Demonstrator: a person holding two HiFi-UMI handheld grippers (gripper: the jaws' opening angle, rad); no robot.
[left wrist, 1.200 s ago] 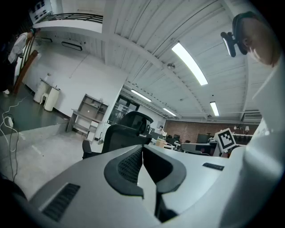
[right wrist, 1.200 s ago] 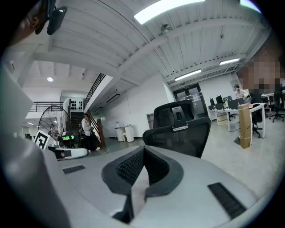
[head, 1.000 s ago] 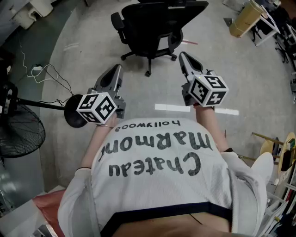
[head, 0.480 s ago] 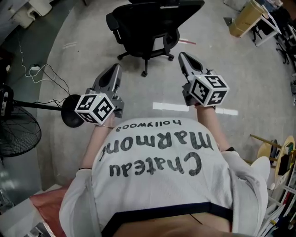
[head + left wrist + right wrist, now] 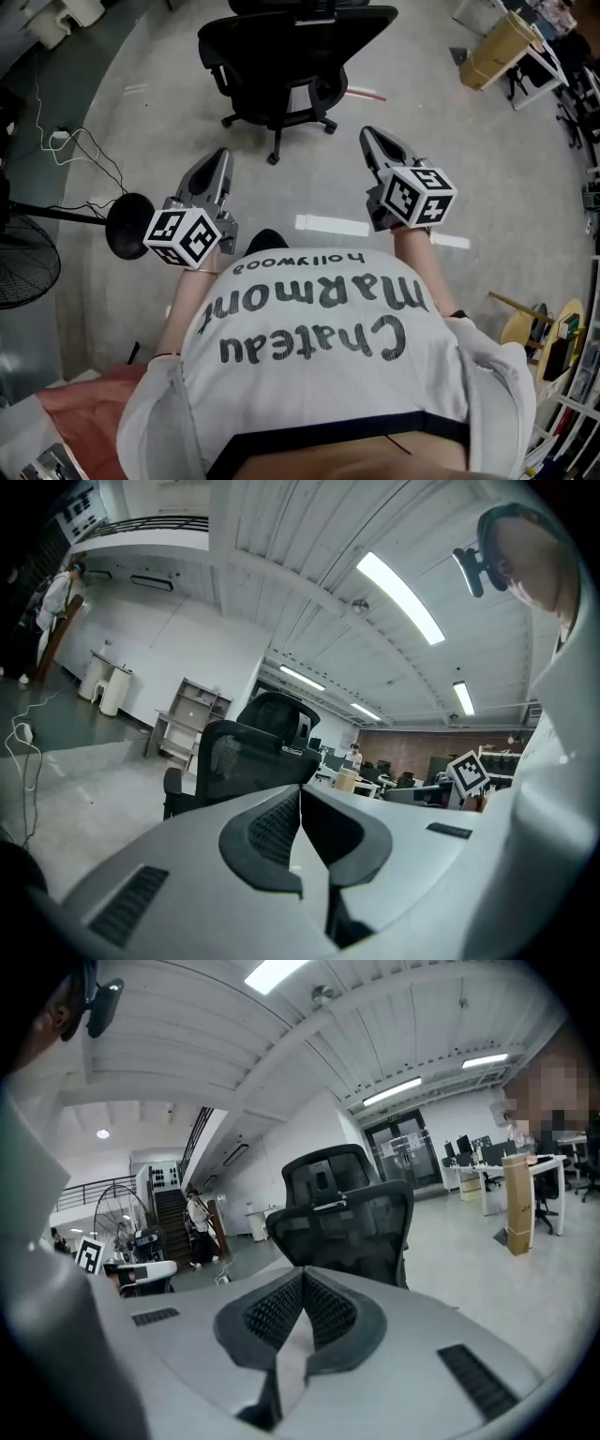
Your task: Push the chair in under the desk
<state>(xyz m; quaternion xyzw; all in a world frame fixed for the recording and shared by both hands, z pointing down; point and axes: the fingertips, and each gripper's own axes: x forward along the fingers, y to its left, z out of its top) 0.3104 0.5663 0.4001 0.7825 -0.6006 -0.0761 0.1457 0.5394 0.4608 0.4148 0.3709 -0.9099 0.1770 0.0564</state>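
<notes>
A black mesh office chair (image 5: 291, 56) on castors stands on the grey floor at the top of the head view, its back toward me. My left gripper (image 5: 219, 157) and right gripper (image 5: 368, 137) are held out level in front of my chest, both short of the chair and touching nothing. Each pair of jaws is shut with nothing between them. The left gripper view has the left gripper (image 5: 300, 794) pointing at the chair (image 5: 248, 757), a little left of its line. Straight ahead of the right gripper (image 5: 303, 1277) the chair (image 5: 352, 1218) shows its backrest.
A floor fan (image 5: 23, 262), a round black stand base (image 5: 127, 225) and loose cables (image 5: 75, 145) lie to the left. White tape (image 5: 323, 225) marks the floor. A cardboard box (image 5: 497, 47) and white desk (image 5: 539, 56) are far right. A person (image 5: 199, 1227) stands by distant stairs.
In the head view the chair has drifted left and both grippers sit lower in the frame. A dark shoe tip now shows below the grippers. The jaws have stayed shut.
</notes>
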